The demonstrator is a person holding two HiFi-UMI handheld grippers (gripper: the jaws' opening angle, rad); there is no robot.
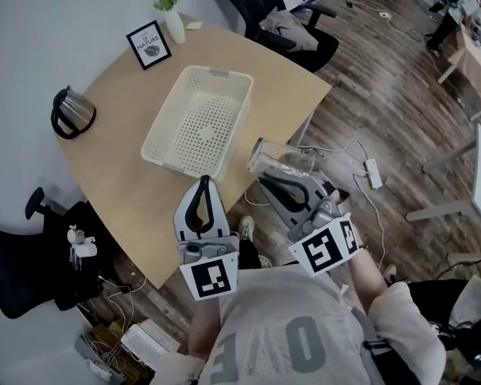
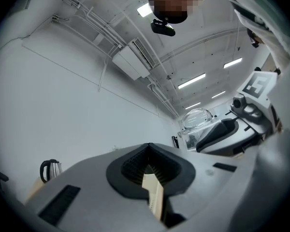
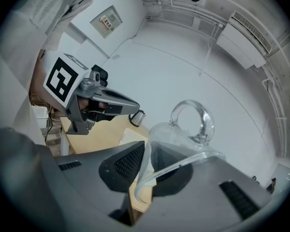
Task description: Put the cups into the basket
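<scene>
A cream perforated basket (image 1: 224, 76) stands empty in the middle of the wooden table (image 1: 120, 175). My right gripper (image 1: 274, 176) is shut on the rim of a clear glass cup (image 1: 280, 160) with a handle, held on its side in the air off the table's right edge, beside the basket. In the right gripper view the cup (image 3: 183, 129) fills the space ahead of the jaws, handle up. My left gripper (image 1: 202, 186) hangs over the table's near edge, jaws together and empty. The left gripper view shows the cup (image 2: 197, 117) in the right gripper (image 2: 217, 134).
A dark kettle (image 1: 70, 112) stands at the table's left edge. A framed sign (image 1: 148, 44) and a small potted plant (image 1: 171, 14) are at the far side. Office chairs (image 1: 280, 22) (image 1: 32, 255) stand behind and left. Cables and a power strip (image 1: 373, 172) lie on the floor.
</scene>
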